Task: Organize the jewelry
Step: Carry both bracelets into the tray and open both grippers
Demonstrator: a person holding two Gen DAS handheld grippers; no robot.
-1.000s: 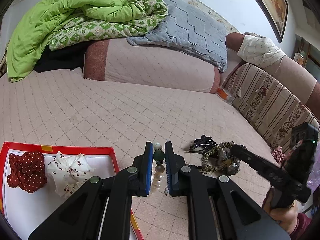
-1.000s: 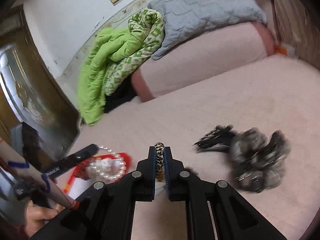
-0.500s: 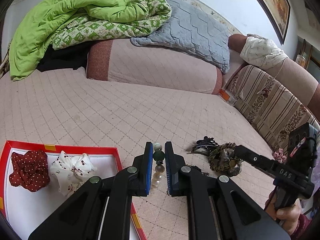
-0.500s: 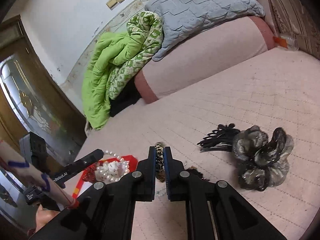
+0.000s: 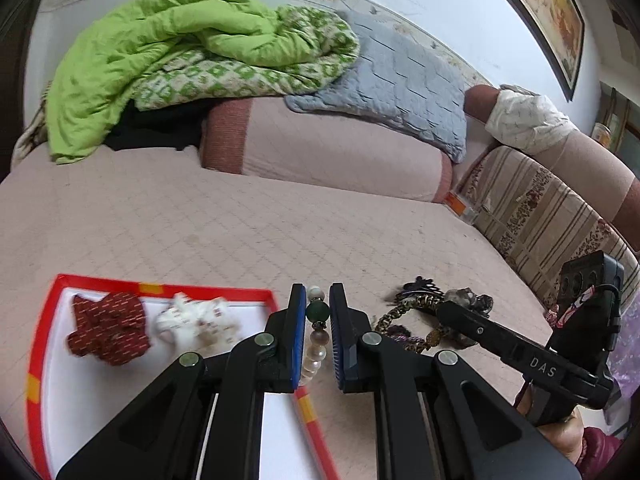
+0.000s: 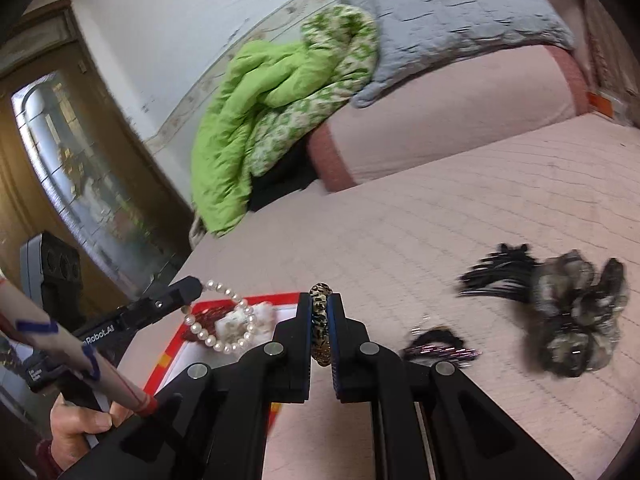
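Observation:
My left gripper [image 5: 318,314] is shut on a pearl bracelet [image 5: 316,340] with a green bead, held above the right edge of the red-rimmed white tray [image 5: 168,290]. In the right wrist view the bracelet [image 6: 224,326] hangs as a loop from the left gripper [image 6: 192,286] over the tray [image 6: 176,348]. My right gripper [image 6: 321,312] is shut on a leopard-print bracelet [image 6: 320,328]; in the left wrist view it [image 5: 442,310] holds that bracelet [image 5: 404,310] above the bed.
The tray holds a dark red scrunchie [image 5: 106,330] and a white scrunchie [image 5: 192,318]. On the pink bedspread lie a black claw clip [image 6: 500,270], a grey-black flower scrunchie [image 6: 576,312] and a dark beaded piece [image 6: 436,346]. A green quilt [image 5: 168,48] and grey pillow [image 5: 400,84] lie behind.
Both grippers have moved left towards the tray, each keeping its bracelet. The tray and its scrunchies now sit nearer the left gripper's fingers, and the pile of hair pieces has slid right.

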